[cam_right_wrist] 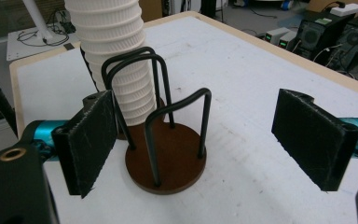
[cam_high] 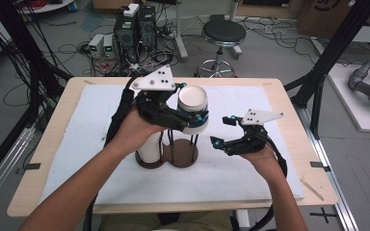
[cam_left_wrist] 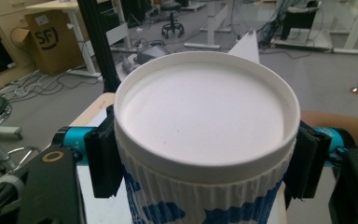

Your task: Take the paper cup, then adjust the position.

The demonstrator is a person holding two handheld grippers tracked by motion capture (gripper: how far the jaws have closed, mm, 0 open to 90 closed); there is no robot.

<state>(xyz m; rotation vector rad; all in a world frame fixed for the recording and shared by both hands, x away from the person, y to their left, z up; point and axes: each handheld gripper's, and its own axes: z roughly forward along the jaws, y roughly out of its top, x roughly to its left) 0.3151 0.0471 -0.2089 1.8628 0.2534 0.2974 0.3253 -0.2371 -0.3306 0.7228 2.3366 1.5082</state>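
My left gripper [cam_high: 195, 120] is shut on a white ribbed paper cup with blue markings [cam_high: 193, 98], held upright in the air above the cup holder. In the left gripper view the cup [cam_left_wrist: 205, 107] sits between both black pads [cam_left_wrist: 103, 161], mouth up and empty. Below it stands a brown double-base holder [cam_high: 185, 156] with black wire loops. Its left half carries a stack of white cups [cam_high: 149, 147]; its right half is bare. My right gripper [cam_high: 221, 131] hangs open to the right of the holder. In the right gripper view, that gripper [cam_right_wrist: 200, 140] faces the bare base [cam_right_wrist: 168, 158] and the stack [cam_right_wrist: 114, 42].
The holder stands on a white foam mat [cam_high: 250, 173] covering a wooden table [cam_high: 279, 86]. Beyond the far edge are a black stool [cam_high: 223, 32] and computer towers [cam_high: 135, 29] amid cables. Black frame posts [cam_high: 335, 48] rise at the right.
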